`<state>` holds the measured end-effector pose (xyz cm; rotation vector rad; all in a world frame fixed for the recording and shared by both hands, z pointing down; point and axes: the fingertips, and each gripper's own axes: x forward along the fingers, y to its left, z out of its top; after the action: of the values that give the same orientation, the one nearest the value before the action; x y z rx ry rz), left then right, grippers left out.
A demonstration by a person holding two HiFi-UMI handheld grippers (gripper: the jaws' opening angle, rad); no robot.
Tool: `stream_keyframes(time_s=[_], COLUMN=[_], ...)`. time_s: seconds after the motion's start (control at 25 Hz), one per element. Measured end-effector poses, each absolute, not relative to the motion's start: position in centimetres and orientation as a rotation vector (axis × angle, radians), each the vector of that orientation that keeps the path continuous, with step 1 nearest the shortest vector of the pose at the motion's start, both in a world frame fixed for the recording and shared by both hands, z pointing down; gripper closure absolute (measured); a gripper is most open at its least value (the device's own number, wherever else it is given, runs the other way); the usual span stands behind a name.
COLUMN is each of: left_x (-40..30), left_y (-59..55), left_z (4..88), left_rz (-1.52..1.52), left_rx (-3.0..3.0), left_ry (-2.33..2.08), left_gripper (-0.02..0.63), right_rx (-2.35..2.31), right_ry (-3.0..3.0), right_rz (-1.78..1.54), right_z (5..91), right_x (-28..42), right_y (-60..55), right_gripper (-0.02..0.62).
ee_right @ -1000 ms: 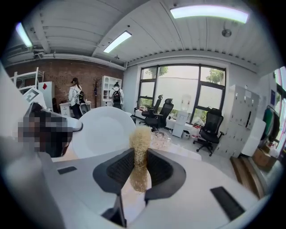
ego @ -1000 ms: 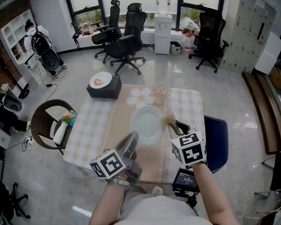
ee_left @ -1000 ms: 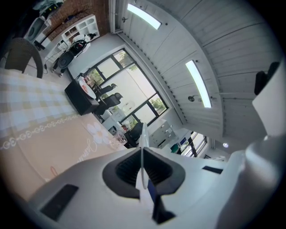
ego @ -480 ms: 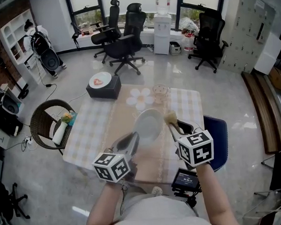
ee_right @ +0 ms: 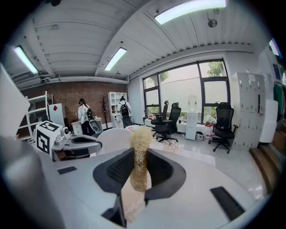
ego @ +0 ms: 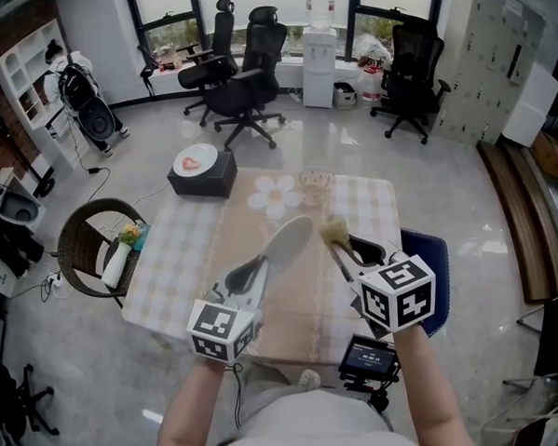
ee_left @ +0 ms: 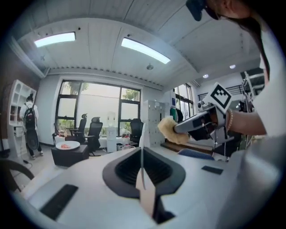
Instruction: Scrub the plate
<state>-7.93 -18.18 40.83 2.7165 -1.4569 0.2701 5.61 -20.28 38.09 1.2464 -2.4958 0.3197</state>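
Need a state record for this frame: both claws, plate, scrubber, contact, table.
left claw: shut on the plate's near rim
plate: white, held up off the table, tilted steeply on edge
right claw: shut on the scrubber
scrubber: yellowish fibrous pad, sticking out past the claw, right of the plate
contact: none visible; scrubber and plate are apart
table: checked cloth, flower mat on the far side
scrubbing: not yet begun
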Motion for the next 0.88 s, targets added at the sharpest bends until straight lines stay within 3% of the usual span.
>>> stream_keyframes(time_s=[0.4, 0.88], left_x=[-6.4, -3.9], left_y=[-17.2, -16.6], left_z=[40.4, 41.4], left_rz=[0.61, 1.228], left_rx=[3.087, 3.454], left_ry=[-1.545, -1.454], left_gripper=[0.583, 0.583], right_rx=[1.179, 0.967], right_ry=[-2.557, -2.556], right_rz=[0.293, 0.057], right_z=[36.7, 34.5], right_x=[6.0, 4.2], right_y=[-19.4, -18.5], right_gripper=[0.503, 0.503])
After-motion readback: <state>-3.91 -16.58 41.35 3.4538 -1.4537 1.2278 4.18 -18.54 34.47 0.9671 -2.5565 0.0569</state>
